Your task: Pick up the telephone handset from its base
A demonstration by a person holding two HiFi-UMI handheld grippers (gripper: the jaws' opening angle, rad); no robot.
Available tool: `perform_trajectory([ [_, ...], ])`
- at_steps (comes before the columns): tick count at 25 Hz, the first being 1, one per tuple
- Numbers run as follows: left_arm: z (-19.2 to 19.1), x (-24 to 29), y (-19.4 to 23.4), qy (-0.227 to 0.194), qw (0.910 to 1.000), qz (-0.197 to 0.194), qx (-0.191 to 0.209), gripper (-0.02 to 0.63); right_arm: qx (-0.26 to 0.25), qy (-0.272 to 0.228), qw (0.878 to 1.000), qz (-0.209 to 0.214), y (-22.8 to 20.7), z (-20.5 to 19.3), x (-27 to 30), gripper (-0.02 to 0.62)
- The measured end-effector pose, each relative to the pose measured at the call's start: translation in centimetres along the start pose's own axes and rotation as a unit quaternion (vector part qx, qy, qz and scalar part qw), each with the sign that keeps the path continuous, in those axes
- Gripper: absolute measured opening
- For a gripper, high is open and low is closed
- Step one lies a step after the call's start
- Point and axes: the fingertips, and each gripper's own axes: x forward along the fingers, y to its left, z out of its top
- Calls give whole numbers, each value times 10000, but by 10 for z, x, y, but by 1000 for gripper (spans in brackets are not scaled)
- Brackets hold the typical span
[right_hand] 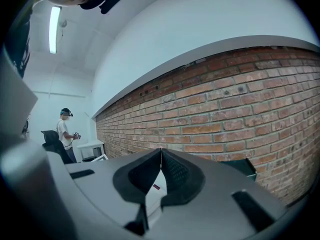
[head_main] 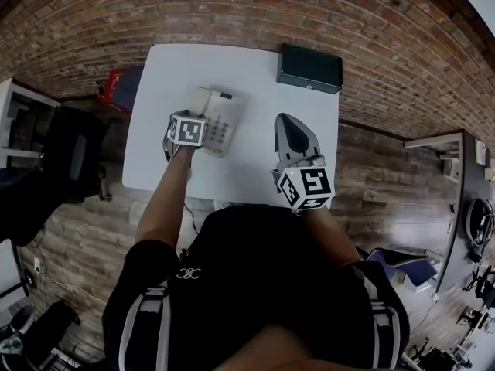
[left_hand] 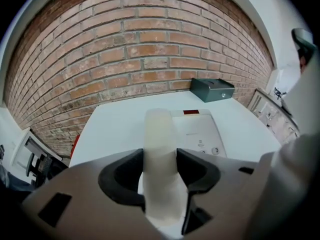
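Note:
A cream telephone base [head_main: 222,124] with a keypad sits on the white table [head_main: 255,165]. Its handset [head_main: 200,101] lies along the base's left side. In the left gripper view the handset [left_hand: 159,144] runs straight between the jaws, and both dark pads [left_hand: 125,176] touch its sides. The base [left_hand: 200,134] shows to the right of it. My left gripper [head_main: 195,114] is shut on the handset. My right gripper [head_main: 289,124] hovers over the table to the right of the phone. In its own view the right gripper [right_hand: 161,156] has its tips together with nothing between them.
A dark green metal box [head_main: 309,68] stands at the table's far right corner, against the brick wall [left_hand: 140,49]. A red object [head_main: 114,88] sits past the table's left edge, with a black chair [head_main: 73,161] below it. A person [right_hand: 64,129] stands far off by the wall.

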Motion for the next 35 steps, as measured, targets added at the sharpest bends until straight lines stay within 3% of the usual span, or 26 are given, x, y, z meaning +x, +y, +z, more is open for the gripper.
perform_trajectory([
  [4,3,-2,-1,2,9999,104,30,206,-6,7,10000,31,3,-1,1,-2],
  [22,26,-73,-2,-1061,9938,308,-156,198,-24,-77,9989,455,27,2,2,-2],
  [28,39,-118,-3,-1600,9856,430,-338,198,-67,-103,9974,708,45,4,4,-2],
  [35,54,-184,-12,-2411,9678,601,-406,198,-107,-456,9960,763,60,17,9,-2],
])
